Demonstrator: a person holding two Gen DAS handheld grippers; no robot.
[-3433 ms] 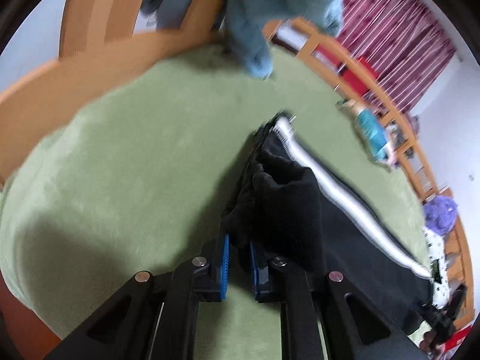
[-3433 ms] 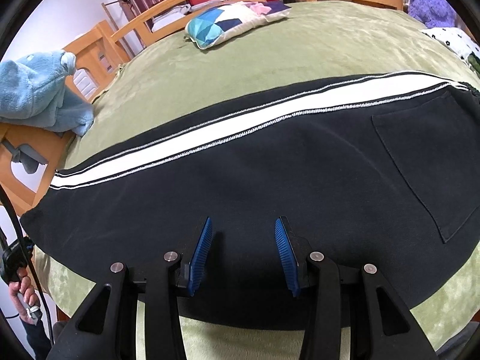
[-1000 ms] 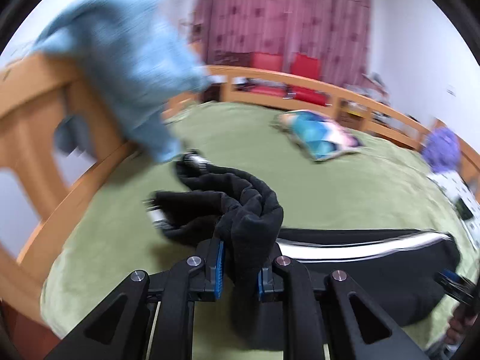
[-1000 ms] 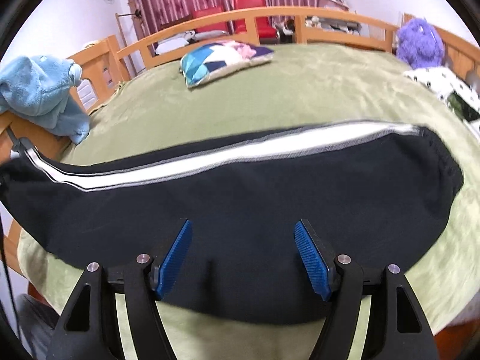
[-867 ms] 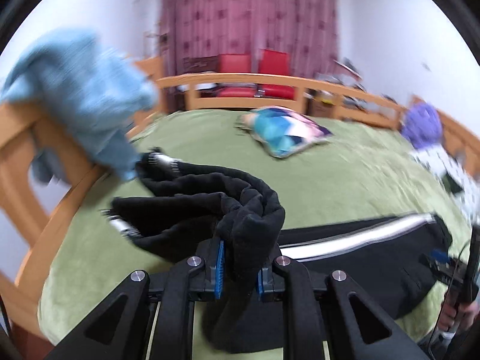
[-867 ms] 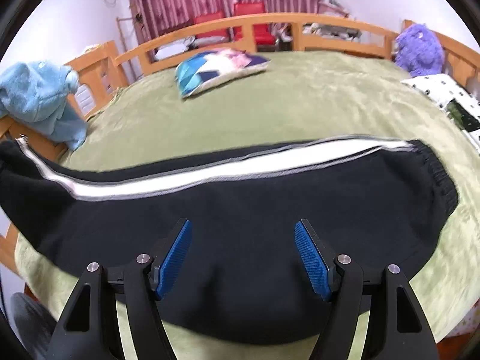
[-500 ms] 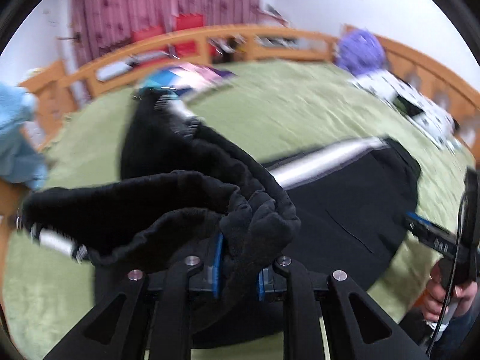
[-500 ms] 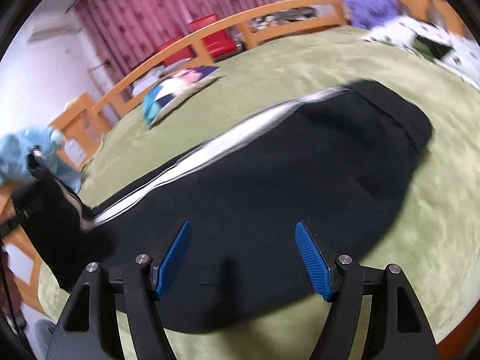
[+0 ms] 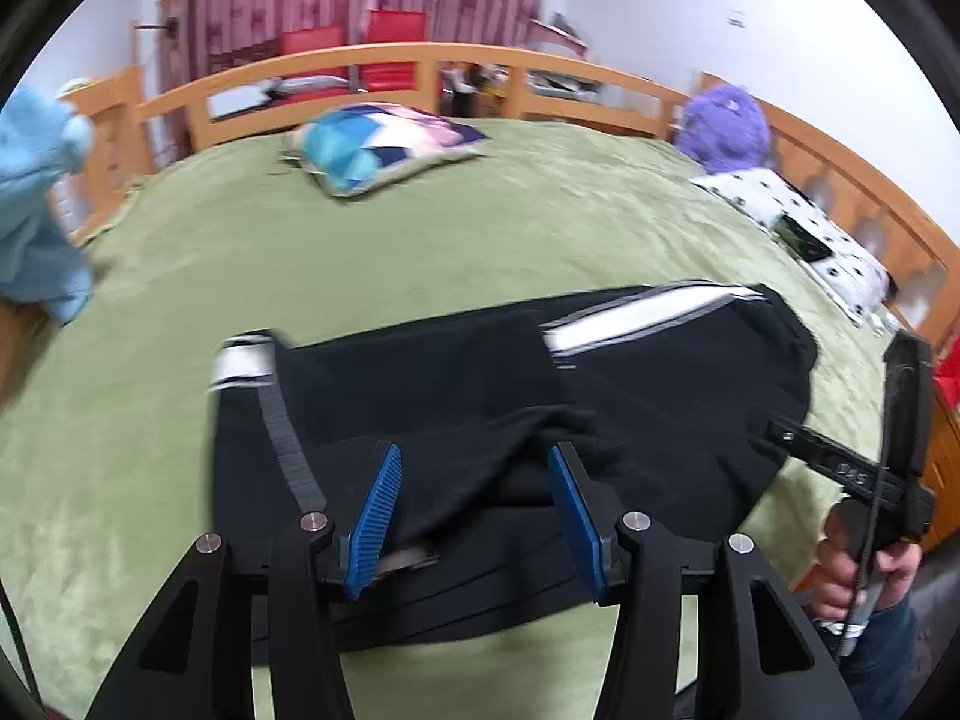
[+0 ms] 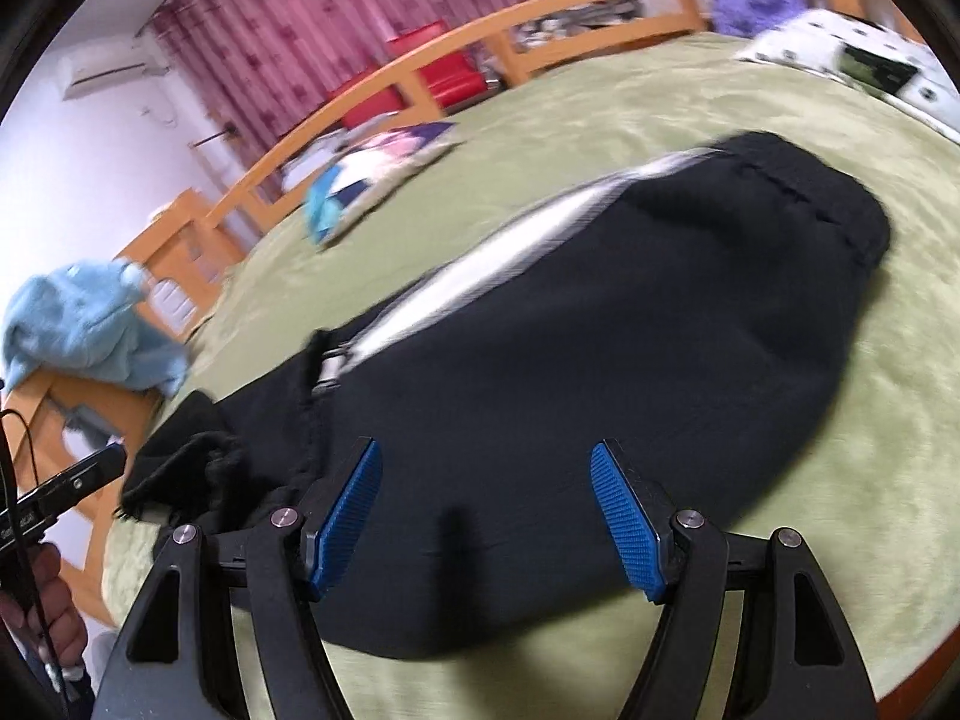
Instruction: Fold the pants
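While the wide bed under its olive-green plush blanket is carrying the black fleece pants with a white side stripe, doubled over near its front edge with the leg end lying over the upper part, the lengthwise fold is looking freshly laid and somewhat lumpy. Having just been opening, the left gripper is standing apart over the folded-over cloth with nothing pinched, and the right gripper is hovering wide and empty above the dark fabric. Next, I judge, the bunched edge is needing smoothing before a second fold.
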